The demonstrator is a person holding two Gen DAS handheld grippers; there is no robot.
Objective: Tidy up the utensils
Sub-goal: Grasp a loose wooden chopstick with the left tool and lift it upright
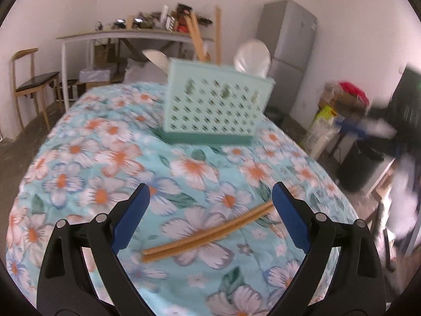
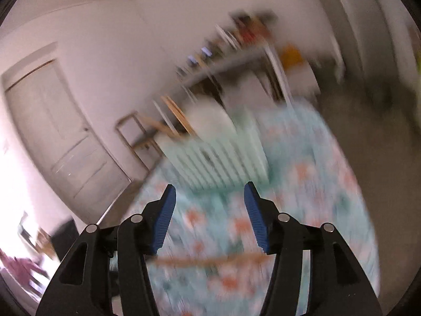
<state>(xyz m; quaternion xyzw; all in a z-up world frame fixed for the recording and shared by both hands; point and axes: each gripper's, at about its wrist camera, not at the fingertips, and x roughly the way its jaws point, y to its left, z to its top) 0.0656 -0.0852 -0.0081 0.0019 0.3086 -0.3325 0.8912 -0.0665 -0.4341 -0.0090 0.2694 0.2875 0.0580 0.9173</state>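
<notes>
While two wooden chopsticks (image 1: 208, 233) lie side by side on the flowery cloth (image 1: 110, 158) of the tabletop, the left hand-held gripper (image 1: 210, 216) hangs over them with its jaws wide and nothing in them. Farther back stands a green basket with holes (image 1: 215, 105), with more chopsticks (image 1: 196, 36) and white spoons (image 1: 252, 58) sticking up from it. The right hand-held gripper (image 2: 209, 218) is partly open and holds nothing; its view is very blurry
</notes>
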